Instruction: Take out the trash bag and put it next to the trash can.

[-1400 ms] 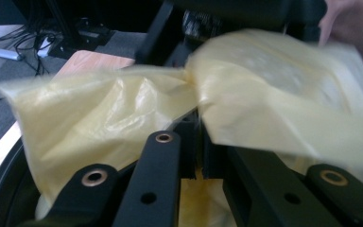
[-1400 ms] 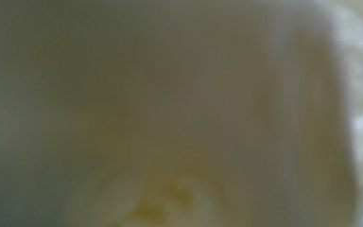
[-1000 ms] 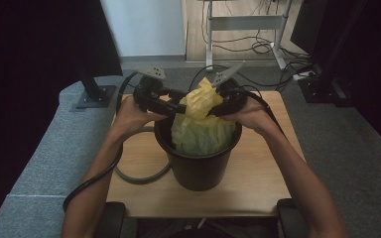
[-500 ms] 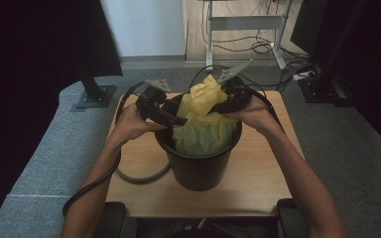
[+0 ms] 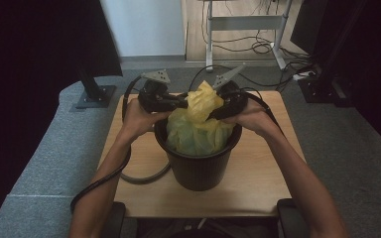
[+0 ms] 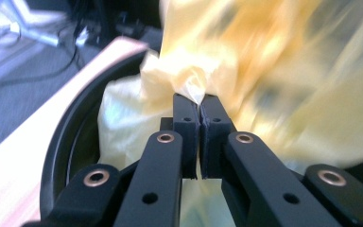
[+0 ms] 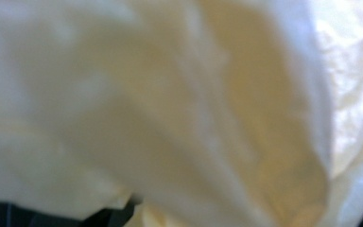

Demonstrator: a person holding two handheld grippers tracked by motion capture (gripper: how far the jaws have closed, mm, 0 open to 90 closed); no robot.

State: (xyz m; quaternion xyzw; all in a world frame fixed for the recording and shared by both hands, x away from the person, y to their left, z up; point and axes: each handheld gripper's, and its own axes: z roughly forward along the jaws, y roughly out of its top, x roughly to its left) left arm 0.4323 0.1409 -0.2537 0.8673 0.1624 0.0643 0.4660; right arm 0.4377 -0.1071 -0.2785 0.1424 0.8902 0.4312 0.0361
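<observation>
Clamped tight, my left claw [image 6: 201, 105] has just been closing, and its two black jaws now meet on a pinch of the yellow plastic bag [image 5: 198, 121], with a thin fold of the film caught between the pads. From above I see that left claw [image 5: 181, 103] at the bag's left side, level with the gathered top.

My right claw [image 5: 217, 110] comes in from the opposite side and presses into the same bunched top; its jaws have been opening a little, and with the yellow film draped close over its own camera I cannot tell whether they grip the plastic or only rest against it.

The bag sits inside a black bucket [image 5: 198, 166], its lower part filling the mouth and its crumpled top rising above the rim between my two claws. In the left gripper view the bucket's rim curves along the left of the bag. The bucket stands upright near the middle of the wooden tabletop [image 5: 258, 191], and a grey cable [image 5: 144, 176] loops on the wood beside it.
</observation>
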